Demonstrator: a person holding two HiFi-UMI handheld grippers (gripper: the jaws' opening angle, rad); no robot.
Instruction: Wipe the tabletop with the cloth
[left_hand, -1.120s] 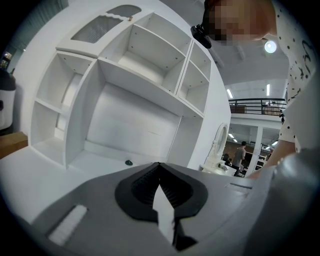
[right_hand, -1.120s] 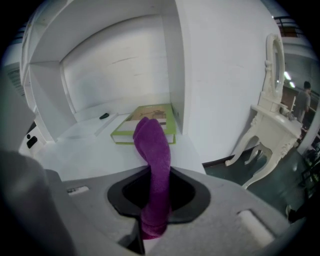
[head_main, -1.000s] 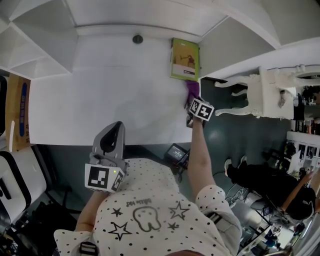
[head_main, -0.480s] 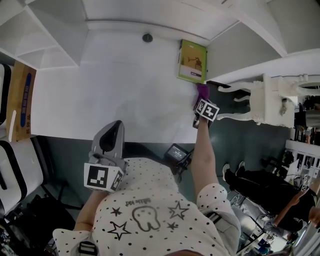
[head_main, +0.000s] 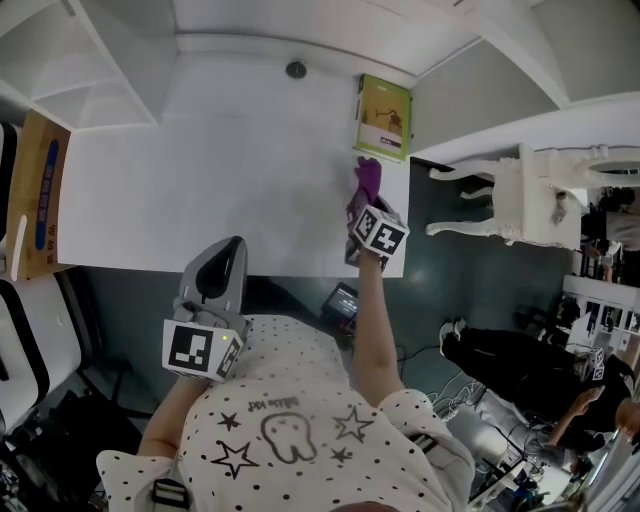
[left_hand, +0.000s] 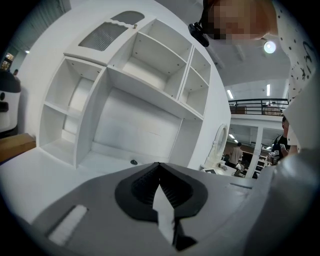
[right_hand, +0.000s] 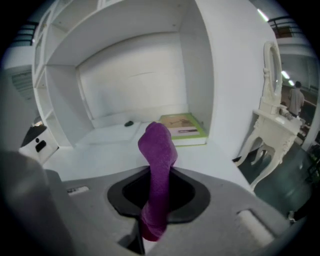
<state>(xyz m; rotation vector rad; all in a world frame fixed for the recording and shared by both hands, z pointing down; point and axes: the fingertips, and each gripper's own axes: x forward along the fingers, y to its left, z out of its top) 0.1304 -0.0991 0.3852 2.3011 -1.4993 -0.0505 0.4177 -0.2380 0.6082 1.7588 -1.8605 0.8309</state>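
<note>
Since half a second ago, has drawn the right gripper (head_main: 362, 205) and its purple cloth (head_main: 367, 178) leftward, from the right edge of the white tabletop (head_main: 200, 180) to a spot a little inside it. At far left, beside the table: a brown cardboard box (head_main: 40, 190) with blue print. Left of centre, by the table's near edge and above the dotted, star-printed shirt (head_main: 290, 420): the left gripper (head_main: 232, 248), pointing toward the table. Jaws pressed together at the tips with nothing between them, as seen in the left gripper view, facing a white shelf unit (left_hand: 140, 80). At the back of the tabletop, just past centre: a small dark round object (head_main: 295, 69). Right of that, at the back right corner: a green book (head_main: 384, 117), lying flat. Just in front of the book: the cloth's free end, over the tabletop near its right edge; contact with the surface not clear. Behind the cloth: the right gripper, jaws clamped on the cloth's lower part, the rest sticking up and forward from between them and curling over at the top. Further right, apart from the table: a white dressing table (head_main: 530, 190) with curved legs on a dark floor (head_main: 450, 270). Lower right: a person in dark clothes (head_main: 500, 358).
</note>
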